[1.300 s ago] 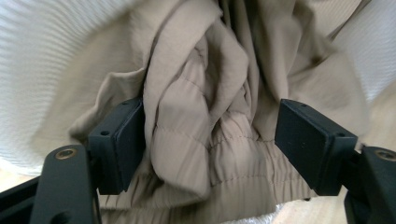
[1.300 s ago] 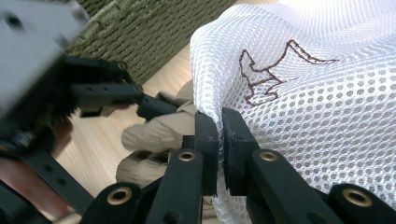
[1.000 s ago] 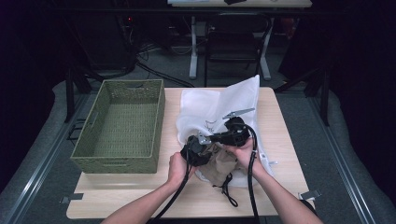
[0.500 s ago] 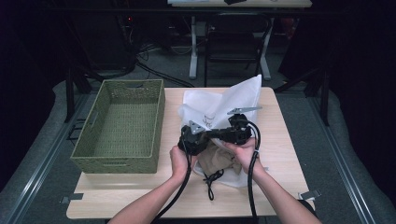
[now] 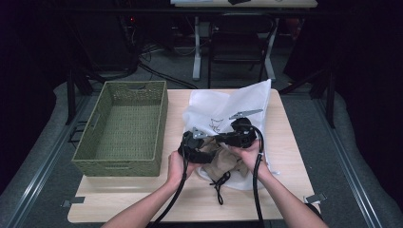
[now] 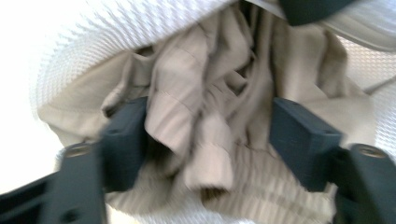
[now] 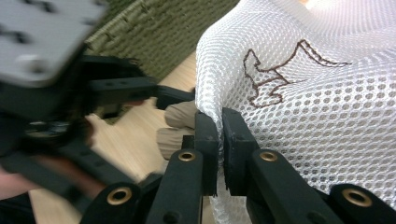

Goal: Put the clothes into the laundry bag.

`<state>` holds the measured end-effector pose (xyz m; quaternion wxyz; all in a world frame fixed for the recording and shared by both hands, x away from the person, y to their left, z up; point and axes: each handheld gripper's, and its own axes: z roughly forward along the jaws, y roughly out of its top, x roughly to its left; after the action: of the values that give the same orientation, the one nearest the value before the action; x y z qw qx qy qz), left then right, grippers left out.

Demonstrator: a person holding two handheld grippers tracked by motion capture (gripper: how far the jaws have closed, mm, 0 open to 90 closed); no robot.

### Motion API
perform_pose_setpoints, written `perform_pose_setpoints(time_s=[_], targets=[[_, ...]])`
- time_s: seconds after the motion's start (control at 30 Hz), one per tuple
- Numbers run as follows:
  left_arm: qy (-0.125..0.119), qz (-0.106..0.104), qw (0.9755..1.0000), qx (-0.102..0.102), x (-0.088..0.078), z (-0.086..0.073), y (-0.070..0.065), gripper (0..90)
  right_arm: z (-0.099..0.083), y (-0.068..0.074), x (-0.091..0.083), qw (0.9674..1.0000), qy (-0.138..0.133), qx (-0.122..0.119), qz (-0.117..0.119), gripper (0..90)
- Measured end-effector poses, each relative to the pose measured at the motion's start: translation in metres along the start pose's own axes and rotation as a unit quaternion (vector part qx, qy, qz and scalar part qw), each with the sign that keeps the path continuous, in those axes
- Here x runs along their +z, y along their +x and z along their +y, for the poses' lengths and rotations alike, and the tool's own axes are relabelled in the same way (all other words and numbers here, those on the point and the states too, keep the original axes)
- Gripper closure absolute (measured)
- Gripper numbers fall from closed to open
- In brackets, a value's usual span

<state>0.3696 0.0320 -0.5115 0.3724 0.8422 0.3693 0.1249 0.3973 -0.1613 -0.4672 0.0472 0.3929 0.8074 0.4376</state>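
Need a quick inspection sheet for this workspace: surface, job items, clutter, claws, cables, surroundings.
Surface: wooden table, bare at the front.
Job's things: white mesh bag lies open; beige garment bunched at its mouth.
Clutter: green woven basket on the left; black cord by the bag.
Grippers: right claw shut on the mesh bag's edge; left claw has just been opening, the garment between its jaws but not pressed.
Cables: one trails from each claw toward the person.
Surroundings: dark room, chair behind the table.
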Motion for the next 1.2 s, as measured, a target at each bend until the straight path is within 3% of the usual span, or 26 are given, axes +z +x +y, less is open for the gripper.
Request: perform_pose_setpoints(time_s=[0.03,0.13,0.2,0.33,0.53,0.6,0.7,0.77,0.8,0.83,0.87,0.93,1.03,1.07,1.1,1.2], targets=[[-0.002,-0.002,1.0,0.001,-0.003,-0.002,-0.004,21.6,0.0,-0.001,0.0,1.0,0.002,0.002,0.0,86.2],[-0.003,0.002,1.0,0.005,-0.005,-0.003,-0.009,17.5,0.0,-0.002,0.001,1.0,0.002,-0.001,-0.006,86.2],[-0.009,0.007,0.9998,0.015,-0.008,-0.006,-0.015,17.4,-0.001,-0.003,0.0,1.0,0.004,0.002,-0.008,86.2],[-0.012,-0.001,0.9998,0.016,-0.012,-0.011,-0.023,16.7,-0.002,-0.006,-0.001,0.9999,0.003,0.006,-0.01,86.2],[0.001,-0.001,0.9996,0.028,-0.007,-0.014,-0.026,17.0,-0.002,-0.007,0.0,0.9999,0.009,0.009,-0.007,86.5],[0.009,0.006,0.9997,0.023,0.001,-0.014,-0.023,24.5,-0.003,-0.006,0.002,0.9999,0.011,0.008,-0.005,86.7],[0.013,0.018,0.9997,0.005,0.013,-0.017,-0.014,53.6,-0.003,-0.003,0.005,0.9999,0.013,0.003,0.003,87.4],[0.008,0.015,0.9998,-0.013,0.019,-0.018,-0.008,63.9,-0.003,-0.001,0.006,0.9998,0.01,0.007,0.013,87.5],[0.0,0.016,0.9996,-0.024,0.02,-0.018,-0.006,63.9,-0.003,-0.001,0.006,0.9998,0.01,0.007,0.013,87.5],[-0.006,0.016,0.9995,-0.028,0.021,-0.016,-0.005,71.8,-0.002,0.002,0.007,0.9992,0.002,0.017,0.035,87.7],[-0.025,0.02,0.9989,-0.036,0.02,-0.014,-0.004,73.0,-0.001,0.003,0.006,0.9989,-0.001,0.019,0.042,87.8],[-0.033,0.018,0.9985,-0.041,0.018,-0.011,-0.003,74.1,0.0,0.006,0.004,0.9985,-0.007,0.02,0.05,87.8],[-0.067,0.023,0.9964,-0.048,0.011,-0.004,-0.004,74.6,0.007,0.015,-0.007,0.9967,-0.042,0.019,0.067,88.0],[-0.08,0.023,0.9951,-0.052,0.008,-0.001,-0.005,74.6,0.007,0.015,-0.007,0.9967,-0.042,0.019,0.067,88.0],[-0.102,0.028,0.9933,-0.046,0.0,0.007,-0.008,74.5,0.009,0.018,-0.014,0.9955,-0.058,0.016,0.073,88.0],[-0.117,0.03,0.9913,-0.052,-0.001,0.013,-0.006,74.4,0.009,0.019,-0.018,0.993,-0.07,0.028,0.09,88.0]])
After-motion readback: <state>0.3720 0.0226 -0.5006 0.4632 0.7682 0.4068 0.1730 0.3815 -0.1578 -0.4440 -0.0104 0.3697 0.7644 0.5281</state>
